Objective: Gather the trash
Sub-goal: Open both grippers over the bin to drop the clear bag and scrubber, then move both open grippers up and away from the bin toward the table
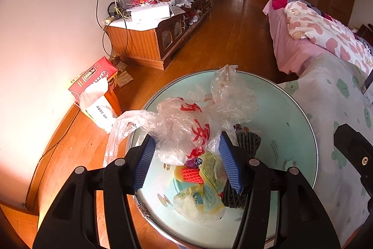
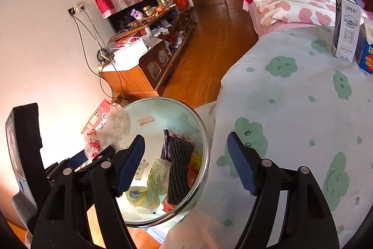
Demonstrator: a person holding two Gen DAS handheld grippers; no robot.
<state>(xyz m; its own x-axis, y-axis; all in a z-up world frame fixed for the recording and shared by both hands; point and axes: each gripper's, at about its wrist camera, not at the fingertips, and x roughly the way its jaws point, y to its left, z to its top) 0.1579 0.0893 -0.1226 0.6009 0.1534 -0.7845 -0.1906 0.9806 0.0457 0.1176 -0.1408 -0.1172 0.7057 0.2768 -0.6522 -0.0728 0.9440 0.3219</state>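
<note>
A crumpled clear plastic bag with red characters (image 1: 186,125) hangs between the blue pads of my left gripper (image 1: 186,146), which is shut on it above the round pale-green trash bin (image 1: 298,132). The bin holds a black foam net (image 1: 247,141), a red foam net (image 1: 191,175) and yellow-printed wrappers (image 1: 202,197). In the right wrist view the bin (image 2: 200,123) lies left of centre, with the bag (image 2: 105,132) at its left rim. My right gripper (image 2: 186,162) is open and empty, above the bin's right edge and the bed.
A red tissue box (image 1: 93,83) stands on the floor by the wall. A wooden TV cabinet (image 1: 149,39) with clutter and cables is behind. A bed with a green-cloud sheet (image 2: 291,109) lies right, bearing a milk carton (image 2: 346,29) and a blue box (image 2: 366,55).
</note>
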